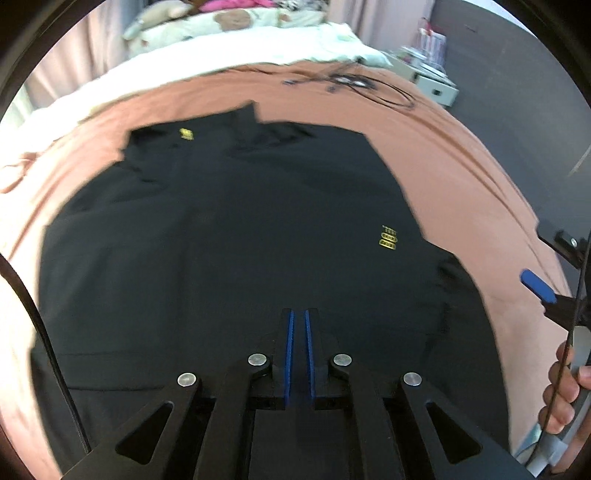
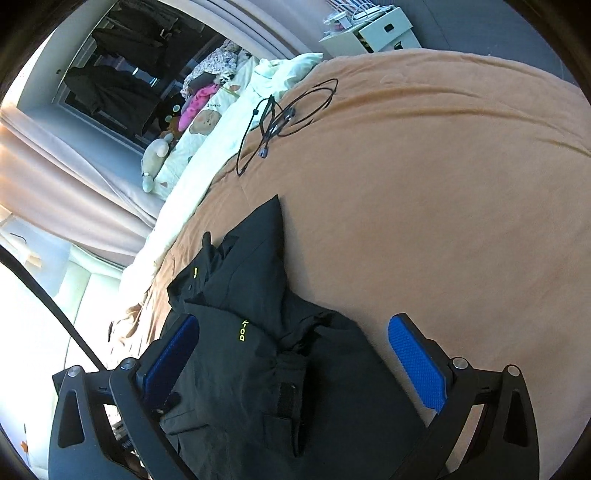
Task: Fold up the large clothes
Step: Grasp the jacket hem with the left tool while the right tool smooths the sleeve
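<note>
A large black jacket (image 1: 240, 229) with small yellow logos lies spread on the orange bedsheet (image 1: 461, 155). My left gripper (image 1: 299, 317) hovers above the jacket's near part, its blue pads almost together with a narrow gap and nothing between them. In the right wrist view the same jacket (image 2: 266, 354) lies crumpled, a cuff with a velcro tab toward me. My right gripper (image 2: 295, 332) is wide open over it, one blue pad on each side. The right gripper's blue fingertip (image 1: 537, 284) also shows at the right edge of the left wrist view.
A coil of black cable (image 2: 280, 118) lies on the sheet beyond the jacket. A white quilt (image 2: 207, 155), pillows and soft toys line the far side of the bed. A white box (image 2: 373, 31) stands on the floor past the bed's corner.
</note>
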{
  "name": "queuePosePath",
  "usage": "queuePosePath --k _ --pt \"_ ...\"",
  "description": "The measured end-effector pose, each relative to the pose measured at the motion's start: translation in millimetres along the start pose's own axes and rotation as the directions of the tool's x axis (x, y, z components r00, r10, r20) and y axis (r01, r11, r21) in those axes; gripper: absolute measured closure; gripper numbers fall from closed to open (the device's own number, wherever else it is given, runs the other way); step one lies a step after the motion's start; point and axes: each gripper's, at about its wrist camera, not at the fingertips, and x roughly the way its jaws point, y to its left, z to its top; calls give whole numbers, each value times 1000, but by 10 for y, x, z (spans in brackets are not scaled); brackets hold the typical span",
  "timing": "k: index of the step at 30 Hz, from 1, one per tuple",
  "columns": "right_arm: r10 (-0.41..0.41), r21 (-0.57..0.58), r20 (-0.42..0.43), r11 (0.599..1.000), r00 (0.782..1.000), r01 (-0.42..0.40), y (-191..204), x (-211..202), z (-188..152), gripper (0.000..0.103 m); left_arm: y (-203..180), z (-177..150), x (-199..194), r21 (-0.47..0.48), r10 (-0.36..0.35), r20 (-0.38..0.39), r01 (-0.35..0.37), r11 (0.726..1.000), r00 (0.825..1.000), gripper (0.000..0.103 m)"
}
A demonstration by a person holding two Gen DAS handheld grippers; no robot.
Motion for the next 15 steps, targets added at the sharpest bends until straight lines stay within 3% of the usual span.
queuePosePath --k 2,4,5,15 --pt "-5 3 2 1000 1000 5 -9 -27 19 6 -172 -25 89 13 -29 -12 29 1000 1000 81" --pt "-8 7 1 1000 1000 8 -62 -68 53 6 -342 -61 129 31 -49 -6 49 998 999 48" --pt "-10 9 1 1000 1000 10 -90 -83 67 6 -428 -68 149 46 -53 3 53 998 999 43" --pt "-8 85 31 996 999 5 -345 -280 219 6 -1038 -167 380 154 -91 -18 93 984 996 41"
